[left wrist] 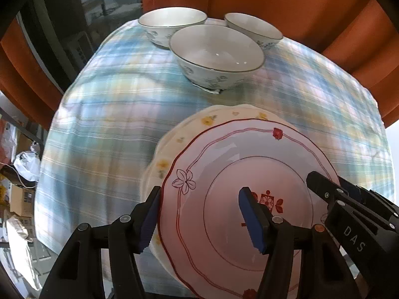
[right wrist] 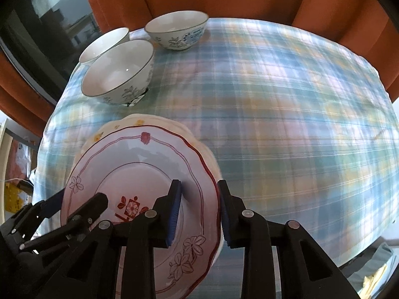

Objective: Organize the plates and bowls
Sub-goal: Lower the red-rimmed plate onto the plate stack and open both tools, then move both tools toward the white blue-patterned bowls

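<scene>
Your left gripper and right gripper each straddled the red-rimmed plate's edge, part-open, neither clearly clamped. It lay off-centre on another plate; uneven pinching could have slid it off.

A: Left tool: black plastic frame, 2 fingers w/ ribbed blue pads, silver round screw heads at the pivots.
B: Right tool: same build, black w/ blue pads. White "DAS" lettering on its black body, seen from left cam. No sleeves visible.
</scene>
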`<state>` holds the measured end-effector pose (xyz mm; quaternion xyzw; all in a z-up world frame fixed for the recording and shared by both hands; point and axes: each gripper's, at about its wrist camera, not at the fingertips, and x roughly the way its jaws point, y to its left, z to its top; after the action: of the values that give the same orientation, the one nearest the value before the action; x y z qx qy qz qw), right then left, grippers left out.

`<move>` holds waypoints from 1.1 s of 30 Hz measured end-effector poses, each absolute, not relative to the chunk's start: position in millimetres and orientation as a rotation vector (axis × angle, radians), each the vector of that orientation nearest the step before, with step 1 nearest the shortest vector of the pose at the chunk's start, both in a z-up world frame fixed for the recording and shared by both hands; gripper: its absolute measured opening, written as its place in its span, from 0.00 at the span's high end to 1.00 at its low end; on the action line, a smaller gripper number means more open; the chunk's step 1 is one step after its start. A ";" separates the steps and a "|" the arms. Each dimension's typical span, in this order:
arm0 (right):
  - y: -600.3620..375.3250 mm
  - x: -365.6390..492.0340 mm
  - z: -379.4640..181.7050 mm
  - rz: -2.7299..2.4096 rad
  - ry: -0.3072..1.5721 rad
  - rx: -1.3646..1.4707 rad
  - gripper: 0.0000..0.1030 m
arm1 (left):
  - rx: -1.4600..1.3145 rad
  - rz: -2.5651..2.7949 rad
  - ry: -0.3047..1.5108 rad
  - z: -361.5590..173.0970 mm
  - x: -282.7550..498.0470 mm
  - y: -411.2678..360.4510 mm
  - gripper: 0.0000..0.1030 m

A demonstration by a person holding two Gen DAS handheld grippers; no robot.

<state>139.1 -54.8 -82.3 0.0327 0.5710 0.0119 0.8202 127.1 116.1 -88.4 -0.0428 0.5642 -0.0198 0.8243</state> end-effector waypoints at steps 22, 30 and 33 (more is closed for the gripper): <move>-33.8 138.8 -90.3 -0.012 1.205 -0.031 0.60 | -0.031 -0.033 1.148 -93.6 126.0 117.9 0.25; -36.2 149.5 -68.4 -0.003 1.171 -0.007 0.38 | -0.048 -0.014 1.091 -70.1 145.8 132.8 0.16; -33.6 163.5 -57.5 0.013 1.137 -0.005 0.38 | -0.061 0.007 1.066 -59.7 161.7 137.4 0.15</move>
<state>163.5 -33.6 -57.5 -0.0024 0.5383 0.0062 0.8428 161.7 137.4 -59.7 -0.0290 0.5080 0.0032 0.8609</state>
